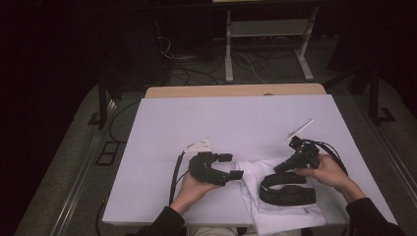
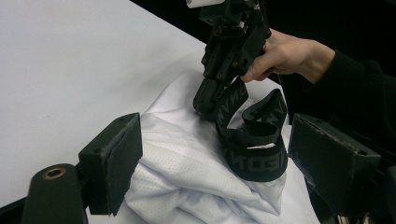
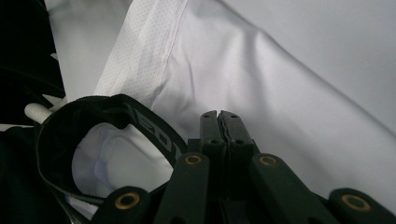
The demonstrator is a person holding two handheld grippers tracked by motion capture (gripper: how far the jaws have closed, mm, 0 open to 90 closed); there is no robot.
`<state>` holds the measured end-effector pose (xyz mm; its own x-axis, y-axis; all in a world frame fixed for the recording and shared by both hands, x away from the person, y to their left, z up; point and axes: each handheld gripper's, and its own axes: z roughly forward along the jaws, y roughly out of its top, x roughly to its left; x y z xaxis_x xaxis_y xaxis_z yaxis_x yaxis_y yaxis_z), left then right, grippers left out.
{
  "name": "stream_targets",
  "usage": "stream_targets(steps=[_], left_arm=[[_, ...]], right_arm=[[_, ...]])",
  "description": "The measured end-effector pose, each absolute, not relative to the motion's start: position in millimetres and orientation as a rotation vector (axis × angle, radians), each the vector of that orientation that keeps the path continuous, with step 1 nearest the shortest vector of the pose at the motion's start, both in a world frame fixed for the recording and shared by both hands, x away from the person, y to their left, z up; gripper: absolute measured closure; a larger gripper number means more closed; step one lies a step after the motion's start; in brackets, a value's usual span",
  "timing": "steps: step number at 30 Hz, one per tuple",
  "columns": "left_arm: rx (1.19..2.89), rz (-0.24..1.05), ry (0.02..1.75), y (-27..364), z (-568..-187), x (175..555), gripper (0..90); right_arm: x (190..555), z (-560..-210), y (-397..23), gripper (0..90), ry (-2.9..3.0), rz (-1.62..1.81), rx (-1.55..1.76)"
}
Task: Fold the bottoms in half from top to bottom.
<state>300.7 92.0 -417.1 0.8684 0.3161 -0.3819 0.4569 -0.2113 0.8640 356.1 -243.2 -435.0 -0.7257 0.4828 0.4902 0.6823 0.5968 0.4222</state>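
Item one: table (image 1: 236, 118), white top. In the high view we find its upper half bare from left edge to right edge; all work sits in the lower centre and lower right, close to the near edge.

Item two: garment (image 1: 275, 209), white, crumpled, lower centre-right of the high view, its lower hem reaching the table's near edge. In the left gripper view we see it bunched at centre frame.

Item three: band (image 1: 287, 189), black elastic with grey lettering, lying on the garment as an open loop. Its long axis runs left to right in the high view; one end rises toward the upper right.

Item four: right gripper (image 1: 280, 168), right of centre in the high view. We see its jaws clenched together in the right gripper view, tips low at the band; whether fabric is pinched we cannot tell.

Item five: left gripper (image 1: 237, 167), left of the garment, jaws released and wide, pointing right, the garment's edge between them.
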Motion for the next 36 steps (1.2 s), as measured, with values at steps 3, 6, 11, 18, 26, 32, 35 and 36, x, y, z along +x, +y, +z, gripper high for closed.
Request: stream_targets(steps=[3,6,11,18,26,32,35,36], left_arm=[[1.817,-0.144,0.582,92,-417,301,16.8],[1.817,-0.144,0.582,92,-417,301,16.8],[1.821,-0.148,0.580,91,-417,300,16.8],[1.821,-0.153,0.580,91,-418,301,16.8],[1.825,-0.154,0.574,90,-419,301,16.8],[1.822,-0.153,0.576,90,-419,301,16.8],[1.822,-0.153,0.575,89,-419,301,16.8],[1.822,-0.153,0.575,89,-419,301,16.8]], right_arm=[[355,-435,-242,88.4,-2.487,-0.849,-0.918],[353,-434,-243,88.5,-2.472,-0.854,-0.888],[347,-433,-243,88.5,-2.454,-0.843,-0.846],[337,-428,-243,88.6,-2.438,-0.851,-0.797],[322,-424,-244,88.6,-2.446,-0.857,-0.750],[312,-425,-247,88.6,-2.440,-0.843,-0.716],[308,-427,-248,88.6,-2.445,-0.832,-0.719],[308,-427,-248,88.6,-2.443,-0.830,-0.724]])
